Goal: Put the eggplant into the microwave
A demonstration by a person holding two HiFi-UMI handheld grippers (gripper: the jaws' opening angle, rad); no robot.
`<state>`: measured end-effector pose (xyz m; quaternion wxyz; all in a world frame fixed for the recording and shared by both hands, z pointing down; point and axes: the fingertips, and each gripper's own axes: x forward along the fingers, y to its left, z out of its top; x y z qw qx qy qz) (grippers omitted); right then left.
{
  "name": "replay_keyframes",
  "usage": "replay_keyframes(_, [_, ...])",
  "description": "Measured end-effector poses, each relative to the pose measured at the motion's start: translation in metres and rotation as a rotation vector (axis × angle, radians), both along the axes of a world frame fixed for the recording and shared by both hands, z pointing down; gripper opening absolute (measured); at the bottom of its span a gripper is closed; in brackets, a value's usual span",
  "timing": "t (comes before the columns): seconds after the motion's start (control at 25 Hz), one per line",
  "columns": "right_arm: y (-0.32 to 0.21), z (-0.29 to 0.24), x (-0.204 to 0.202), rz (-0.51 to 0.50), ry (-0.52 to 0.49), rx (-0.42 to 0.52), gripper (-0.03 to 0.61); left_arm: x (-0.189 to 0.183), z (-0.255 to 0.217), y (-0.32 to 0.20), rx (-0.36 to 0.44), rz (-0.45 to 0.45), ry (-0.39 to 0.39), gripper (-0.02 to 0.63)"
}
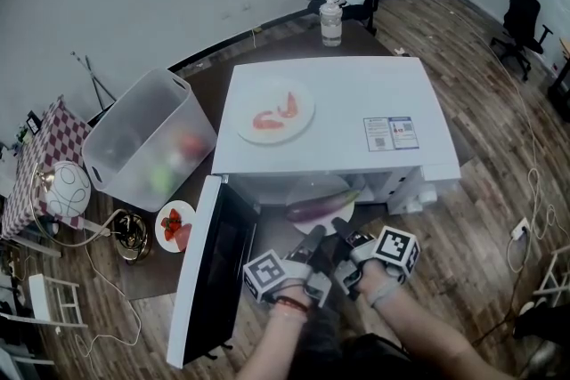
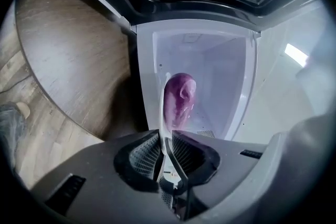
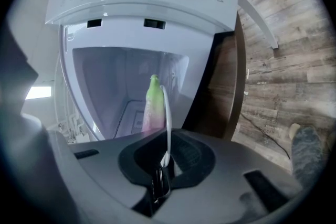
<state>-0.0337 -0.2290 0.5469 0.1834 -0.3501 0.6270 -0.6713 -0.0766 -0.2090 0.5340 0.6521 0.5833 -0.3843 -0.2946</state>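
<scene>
Microwave (image 1: 338,116) is white; the inside of its door (image 1: 218,258) is black. Eggplant (image 2: 178,99) is glossy purple, stem end pale green. Plate (image 1: 312,188) under it is translucent white. Left gripper (image 2: 165,147) and right gripper (image 3: 167,157) are grey with black ribbed pads. Marker cubes (image 1: 270,274) have black-and-white squares. Table (image 1: 276,44) is dark brown, floor (image 1: 481,111) brown wood planks. Cloth (image 1: 36,156) is red-white check.

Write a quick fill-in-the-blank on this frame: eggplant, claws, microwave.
1. The microwave door is ____.
2. The left claw and right claw are both ____ on the rim of the plate carrying the eggplant.
3. The eggplant's green stem end shows in the ____ gripper view.
4. A second plate sits ____ the microwave.
Missing: open; shut; right; on top of.
</scene>
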Motion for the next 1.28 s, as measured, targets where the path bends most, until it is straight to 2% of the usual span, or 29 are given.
replay_keyframes(0.52, [-0.006, -0.002, 0.000, 0.024, -0.006, -0.009, 0.012, -0.002, 0.000, 0.009, 0.006, 0.013, 0.016, 0.069])
replay_keyframes(0.6, [-0.007, -0.002, -0.001, 0.023, -0.002, -0.010, 0.012, -0.004, 0.000, 0.009, 0.012, 0.010, 0.007, 0.029])
replay_keyframes(0.68, [-0.007, -0.002, -0.001, 0.022, -0.003, -0.009, 0.012, -0.004, 0.000, 0.009, 0.012, 0.003, 0.006, 0.018])
replay_keyframes(1.28, [-0.015, -0.001, -0.004, -0.005, 0.039, 0.023, 0.022, -0.006, -0.001, 0.002, 0.012, -0.021, 0.036, 0.015])
